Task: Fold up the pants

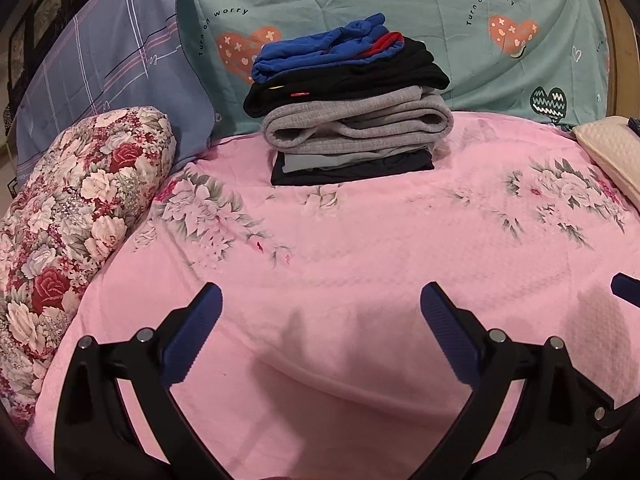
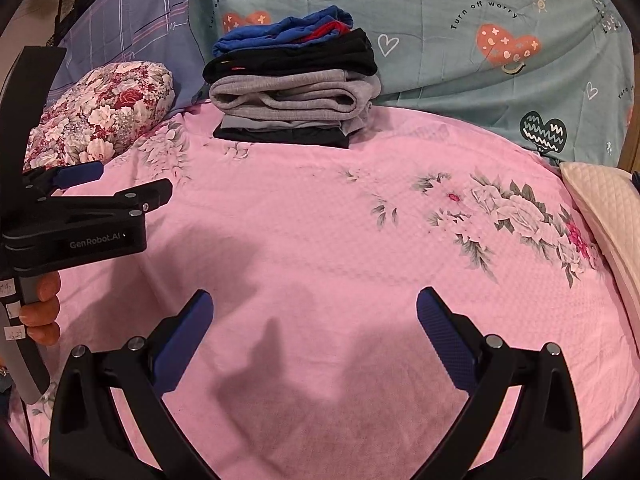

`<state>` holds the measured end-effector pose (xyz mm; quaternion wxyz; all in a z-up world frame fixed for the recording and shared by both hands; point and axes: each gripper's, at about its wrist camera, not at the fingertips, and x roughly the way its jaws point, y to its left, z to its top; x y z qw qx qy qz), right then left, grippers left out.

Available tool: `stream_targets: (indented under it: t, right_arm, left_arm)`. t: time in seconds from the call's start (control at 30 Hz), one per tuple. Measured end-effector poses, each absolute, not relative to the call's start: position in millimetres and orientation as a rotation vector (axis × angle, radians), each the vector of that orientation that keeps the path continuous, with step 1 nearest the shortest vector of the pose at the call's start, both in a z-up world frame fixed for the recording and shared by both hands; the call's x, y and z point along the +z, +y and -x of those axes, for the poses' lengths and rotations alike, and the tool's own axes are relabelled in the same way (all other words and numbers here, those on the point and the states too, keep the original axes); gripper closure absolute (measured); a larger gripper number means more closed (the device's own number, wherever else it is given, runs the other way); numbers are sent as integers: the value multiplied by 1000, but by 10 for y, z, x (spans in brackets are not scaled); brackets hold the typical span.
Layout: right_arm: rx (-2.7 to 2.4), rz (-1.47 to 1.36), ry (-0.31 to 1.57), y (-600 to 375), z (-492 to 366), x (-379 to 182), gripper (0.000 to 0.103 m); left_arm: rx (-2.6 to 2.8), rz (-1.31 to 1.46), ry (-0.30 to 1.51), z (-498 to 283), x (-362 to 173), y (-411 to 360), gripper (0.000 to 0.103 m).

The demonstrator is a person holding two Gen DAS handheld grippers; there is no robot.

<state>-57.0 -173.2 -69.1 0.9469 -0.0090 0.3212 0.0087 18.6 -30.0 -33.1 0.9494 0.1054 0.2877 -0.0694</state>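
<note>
Currently between garments, by my judgement. My left gripper point(image 1: 320, 312) spread wide, holding nothing; my right gripper point(image 2: 314, 320) likewise wide, empty. Both hover over pink bedspread point(image 1: 360, 248), short of stack. Stack of folded pants point(image 1: 344, 104) sits at far edge of bedspread, against teal pillow point(image 1: 480, 40). No unfolded pants in view. Next move likely calls for fetching fresh pair and laying it flat in front of stack.

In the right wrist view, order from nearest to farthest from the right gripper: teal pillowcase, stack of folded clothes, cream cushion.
1. cream cushion, right edge.
2. stack of folded clothes, far left of centre.
3. teal pillowcase, behind stack.
</note>
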Motion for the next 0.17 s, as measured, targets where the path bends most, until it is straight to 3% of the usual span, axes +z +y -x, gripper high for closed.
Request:
stream_targets:
  t: [0.17]
  right_arm:
    - [17,22,654,-1725,572,-690,1]
  left_arm:
    - [-157,-209,592,-194,-334,-302,2]
